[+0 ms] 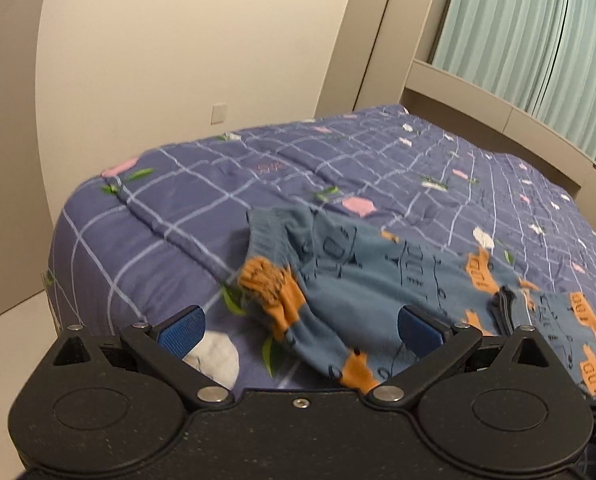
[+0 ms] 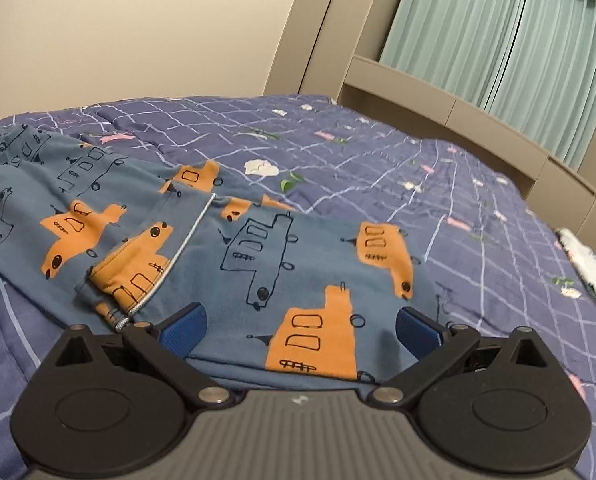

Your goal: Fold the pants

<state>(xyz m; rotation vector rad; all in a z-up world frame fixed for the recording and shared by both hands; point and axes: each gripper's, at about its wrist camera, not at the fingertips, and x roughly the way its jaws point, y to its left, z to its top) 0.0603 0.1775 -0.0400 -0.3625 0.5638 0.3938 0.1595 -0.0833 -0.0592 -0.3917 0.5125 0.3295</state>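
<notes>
The pants lie crumpled on a bed, near its front edge, spread across a purple quilt printed with a pale grid, pink blocks and green leaves. They are soft blue knit cloth with orange vehicle shapes and thin black outline drawings. In the left wrist view the ribbed waistband bunches up in a ridge at the far left end of the pants, with an orange patch rumpled just in front of it. In the right wrist view a thin pale cord runs diagonally along a folded edge, ending in a small coiled tip near the left finger.

The left tongs stand wide open, their blue textured pads well apart; cloth lies below and between them, but neither pad presses on it. The right tongs are likewise spread wide above a flat stretch of the pants, holding nothing.

Around the bed: a plain cream wall with a small wall plate, a beige headboard ledge, and pleated pale green curtains above it. At the right edge of the bed lies a small heap of pale cloth, well apart from the pants.
</notes>
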